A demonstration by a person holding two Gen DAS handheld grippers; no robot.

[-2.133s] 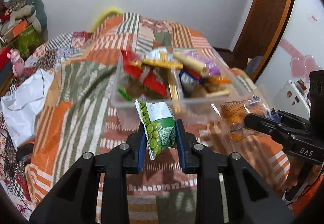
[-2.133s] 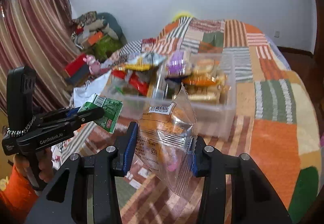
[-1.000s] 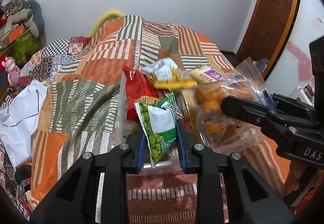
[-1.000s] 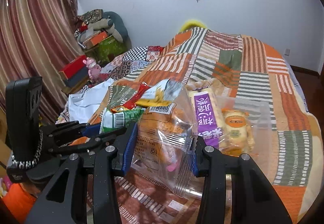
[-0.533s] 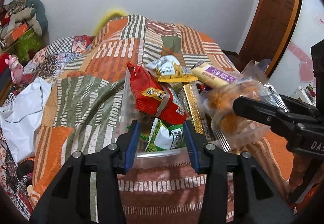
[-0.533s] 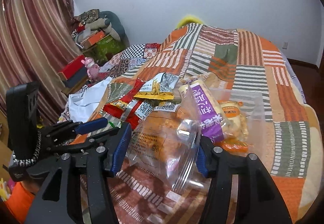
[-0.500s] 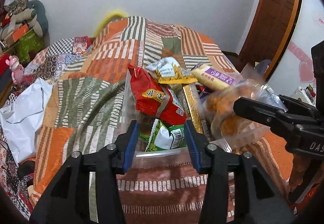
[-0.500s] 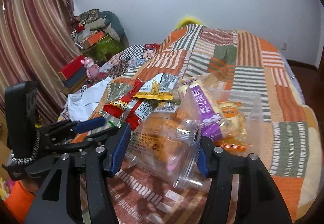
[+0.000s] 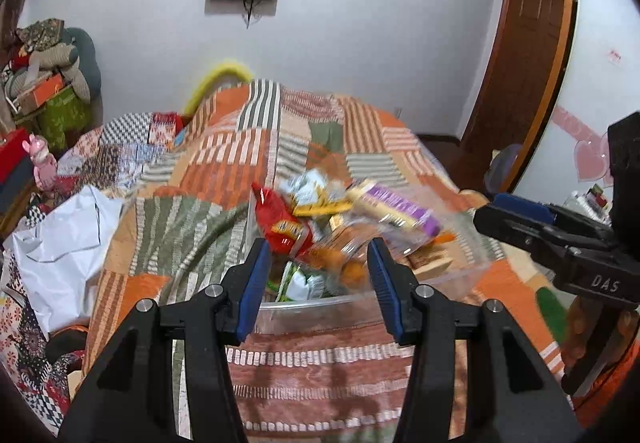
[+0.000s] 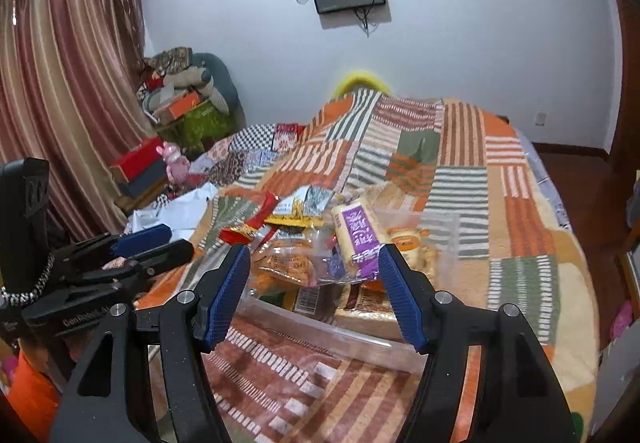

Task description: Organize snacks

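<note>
A clear plastic bin (image 9: pixel 320 302) full of snack packets stands on the patchwork bedspread. My left gripper (image 9: pixel 318 283) hangs open just before its near rim, nothing between its blue pads. The green pea packet (image 9: pixel 298 283) lies loose inside the bin, behind the front wall. Beside it rests the clear bag of orange snacks (image 9: pixel 340 257), blurred. My right gripper (image 10: pixel 314 297) is above the bin's near wall (image 10: pixel 320 327), its jaws opening and empty, and the clear bag (image 10: pixel 284 263) lies in the bin beyond them. Each gripper shows in the other's view: the right gripper (image 9: pixel 520 221), the left gripper (image 10: pixel 148 243).
A red packet (image 9: pixel 280 225), a yellow packet (image 9: pixel 320 205) and a purple-labelled bar (image 10: pixel 356 237) stick up out of the bin. A white plastic bag (image 9: pixel 68 239) lies at the bed's left edge, with boxes and cloth piled beyond. A wooden door (image 9: pixel 516 55) is at the right.
Both grippers opened and let go: the pea packet and the clear bag dropped into the bin. Both grippers then drew back and rose, so the bin looks smaller and lower.
</note>
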